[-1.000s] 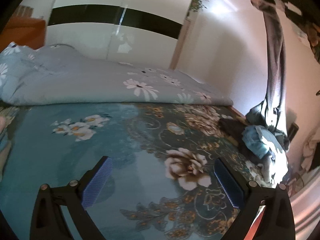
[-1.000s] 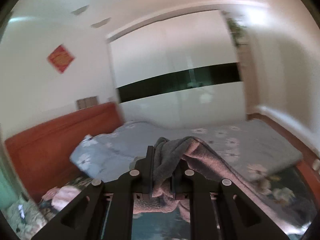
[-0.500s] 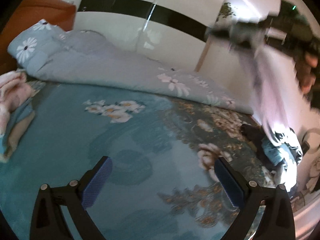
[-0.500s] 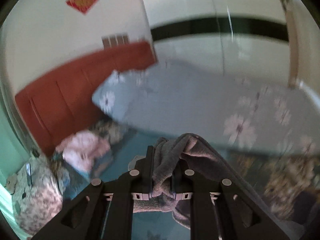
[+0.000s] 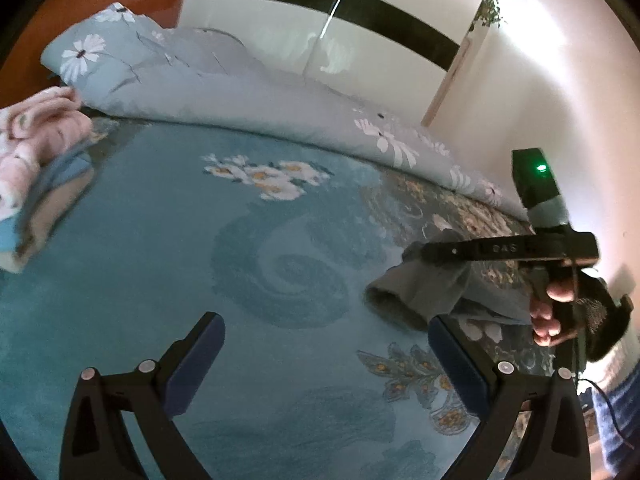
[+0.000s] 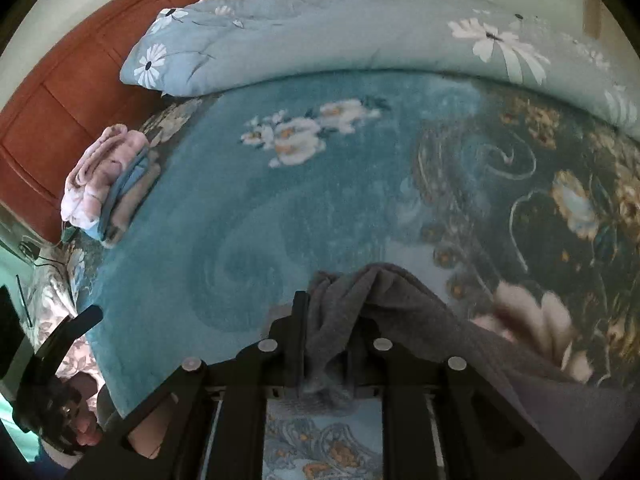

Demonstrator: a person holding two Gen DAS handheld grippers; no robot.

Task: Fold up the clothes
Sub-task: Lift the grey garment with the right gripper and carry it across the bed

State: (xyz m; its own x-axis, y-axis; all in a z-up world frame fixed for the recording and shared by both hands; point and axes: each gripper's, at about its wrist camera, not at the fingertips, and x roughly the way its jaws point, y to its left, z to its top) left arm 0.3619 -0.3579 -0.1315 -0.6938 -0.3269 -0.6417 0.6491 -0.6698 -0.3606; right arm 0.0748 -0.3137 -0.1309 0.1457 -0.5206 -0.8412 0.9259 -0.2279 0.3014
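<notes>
So: grey knit garment [image 6: 332,320] sits between the right gripper [image 6: 334,312] pads, jaws opening, cloth bunched there w/ the rest trailing right onto the bed [image 5: 160,240], near its right edge. Left gripper [image 5: 326,356] is wide open, nothing in it, over bare teal floral blanket [image 6: 248,208], plush, swirl-patterned. Rolled pale-blue daisy quilt [image 5: 248,92] runs along the far edge. Folded stack [image 6: 108,184], fuzzy pink on blue, lies at the left edge by the reddish wood headboard [image 6: 60,92]. Glossy white wardrobe [image 5: 360,36] w/ a black band stands behind.
</notes>
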